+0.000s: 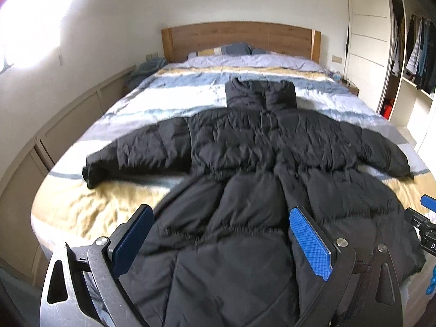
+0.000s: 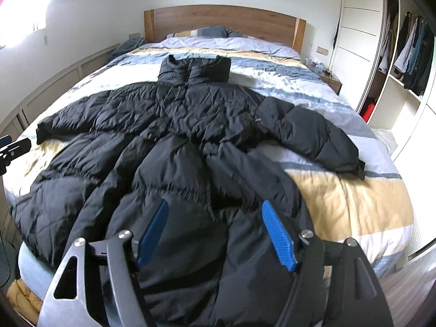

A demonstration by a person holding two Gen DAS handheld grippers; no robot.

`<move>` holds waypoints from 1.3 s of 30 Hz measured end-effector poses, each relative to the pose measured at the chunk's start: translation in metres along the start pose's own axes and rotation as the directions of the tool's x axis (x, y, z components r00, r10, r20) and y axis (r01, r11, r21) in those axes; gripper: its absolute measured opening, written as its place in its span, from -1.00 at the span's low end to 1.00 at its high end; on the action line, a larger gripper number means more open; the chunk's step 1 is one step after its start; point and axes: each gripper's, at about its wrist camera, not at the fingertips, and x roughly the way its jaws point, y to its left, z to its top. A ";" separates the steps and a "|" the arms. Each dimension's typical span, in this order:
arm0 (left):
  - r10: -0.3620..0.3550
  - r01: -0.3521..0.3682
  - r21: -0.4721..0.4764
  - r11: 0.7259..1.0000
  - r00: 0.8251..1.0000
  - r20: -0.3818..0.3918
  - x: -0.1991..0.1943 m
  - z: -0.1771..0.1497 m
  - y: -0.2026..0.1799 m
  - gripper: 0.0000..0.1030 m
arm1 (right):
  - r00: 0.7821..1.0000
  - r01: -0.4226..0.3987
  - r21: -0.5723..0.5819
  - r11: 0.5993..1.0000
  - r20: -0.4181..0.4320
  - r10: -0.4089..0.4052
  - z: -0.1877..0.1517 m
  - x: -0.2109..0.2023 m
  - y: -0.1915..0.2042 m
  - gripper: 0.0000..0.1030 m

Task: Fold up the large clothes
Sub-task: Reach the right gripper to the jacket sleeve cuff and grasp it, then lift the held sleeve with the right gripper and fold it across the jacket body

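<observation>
Two views show one black coat (image 1: 245, 147) spread flat on the striped bed (image 1: 90, 218). Left wrist: the left gripper (image 1: 220, 239) gapes wide over the hem, holding nothing. Right wrist: the right gripper (image 2: 215, 234) likewise hangs wide open, empty, above the coat (image 2: 190, 125).

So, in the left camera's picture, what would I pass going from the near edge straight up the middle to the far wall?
Hand-held gripper → black coat's hem → coat's hood → striped duvet → pillows → wooden headboard.
</observation>
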 end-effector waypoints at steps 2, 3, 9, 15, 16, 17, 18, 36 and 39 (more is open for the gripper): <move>0.004 -0.004 -0.003 1.000 1.000 0.009 0.002 0.009 0.000 0.92 | 1.000 0.007 0.012 1.000 0.008 -0.007 0.008 0.003 -0.007 0.36; 0.005 -0.005 -0.003 1.000 1.000 0.012 0.003 0.011 0.000 0.92 | 1.000 0.010 0.021 1.000 0.010 -0.010 0.011 0.004 -0.011 0.36; 0.020 -0.020 0.012 1.000 1.000 0.019 0.015 0.033 -0.003 0.92 | 0.999 0.034 0.095 0.995 0.010 -0.035 0.029 0.021 -0.045 0.37; 0.030 -0.030 0.023 0.999 0.999 0.022 0.034 0.052 -0.011 0.92 | 0.998 0.055 0.189 0.980 -0.015 -0.053 0.041 0.050 -0.085 0.37; 0.031 -0.031 0.023 0.999 0.999 0.021 0.037 0.054 -0.012 0.92 | 0.998 0.056 0.207 0.977 -0.019 -0.054 0.041 0.054 -0.092 0.37; 0.030 -0.030 0.022 0.999 0.999 0.021 0.041 0.057 -0.013 0.92 | 0.998 0.058 0.228 0.972 -0.024 -0.053 0.042 0.060 -0.101 0.37; 0.026 -0.027 0.022 0.999 0.999 0.023 0.044 0.059 -0.014 0.92 | 0.998 0.057 0.251 0.966 -0.031 -0.051 0.042 0.066 -0.110 0.37; -0.104 0.106 0.003 0.994 0.983 -0.154 0.118 0.047 -0.030 0.92 | 0.990 -0.105 0.784 0.612 0.022 0.143 -0.016 0.189 -0.257 0.42; -0.102 0.104 0.006 0.995 0.980 -0.172 0.125 0.045 -0.028 0.92 | 0.983 -0.146 0.842 0.519 0.066 0.170 -0.027 0.210 -0.274 0.44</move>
